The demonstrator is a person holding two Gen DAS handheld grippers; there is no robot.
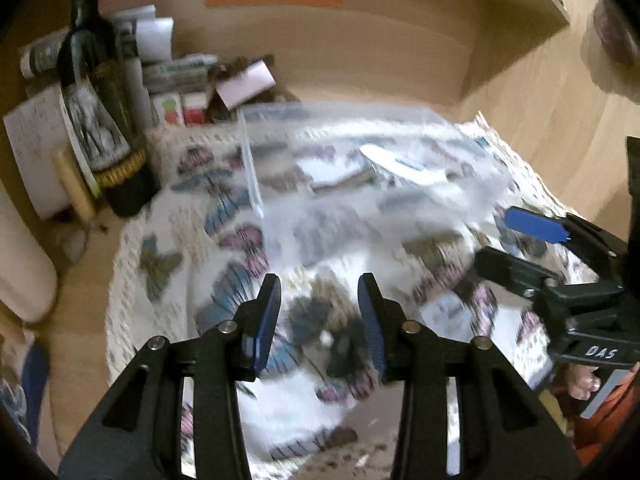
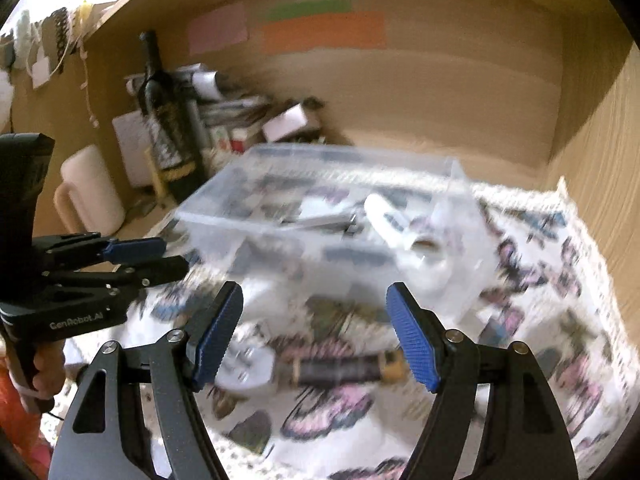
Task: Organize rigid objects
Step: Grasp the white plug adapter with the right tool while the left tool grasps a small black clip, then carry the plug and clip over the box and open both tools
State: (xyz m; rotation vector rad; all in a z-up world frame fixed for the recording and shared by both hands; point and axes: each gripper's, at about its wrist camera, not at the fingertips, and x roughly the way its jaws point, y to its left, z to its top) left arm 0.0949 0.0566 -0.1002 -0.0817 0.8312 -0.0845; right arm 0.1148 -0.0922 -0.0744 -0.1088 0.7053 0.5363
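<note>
Right wrist: left gripper [image 2: 176, 256] body reads "GenRobot.AI", jaws apart, empty. Right gripper [image 2: 316, 332] apart, empty, near one clear bin [image 2: 280, 216].

I count two grippers: my left gripper [image 1: 319, 322] and my right gripper [image 2: 315, 334], each with two blue-padded fingers held apart. One clear plastic bin [image 2: 280, 184] stands in the middle of the one butterfly-print cloth [image 2: 560, 320]; how many blurred items lie inside it I cannot tell. On the near cloth I see one dark spool [image 2: 344, 369] and one white plug [image 2: 246, 364] just left of it. At far left stand one dark bottle [image 1: 100, 112] and one pale mug [image 2: 92, 196]. Three coloured paper strips [image 2: 324, 30] hang on the far wall.
</note>
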